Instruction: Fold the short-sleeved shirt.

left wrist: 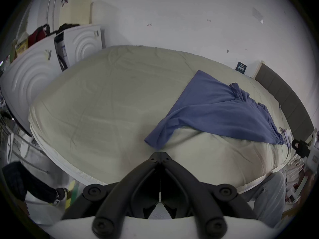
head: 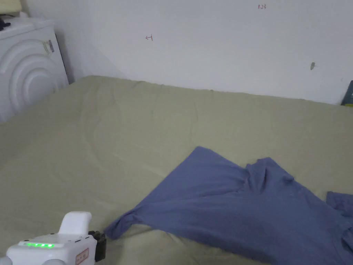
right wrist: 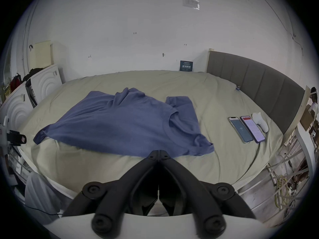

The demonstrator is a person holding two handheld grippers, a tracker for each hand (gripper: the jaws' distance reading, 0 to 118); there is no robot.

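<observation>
Lying rumpled on the bed (head: 103, 131), the blue shirt (head: 234, 214) is filling the lower right of the head view, one sleeve stretching toward the lower left, where the white body of the left hand-held gripper (head: 100, 245) is showing at the bottom edge. In the left gripper view, the left hand-held gripper (left wrist: 160, 154) is sitting at lower centre with its jaws clenched together on nothing, its tips just short of the shirt (left wrist: 215, 108) sleeve; the right hand-held gripper (left wrist: 299, 148) is peeking in at the right edge. In the right gripper view, the right hand-held gripper (right wrist: 158, 152) is likewise clenched and empty at lower centre, its tips just at the near hem of the shirt (right wrist: 120, 122), which is spreading across the middle of the bed (right wrist: 215, 156). Two phones (right wrist: 246, 129) are lying side by side at centre right, well apart from the shirt, near a grey headboard (right wrist: 255, 89). A white cabinet (head: 27, 65) is standing at upper left of the head view.
</observation>
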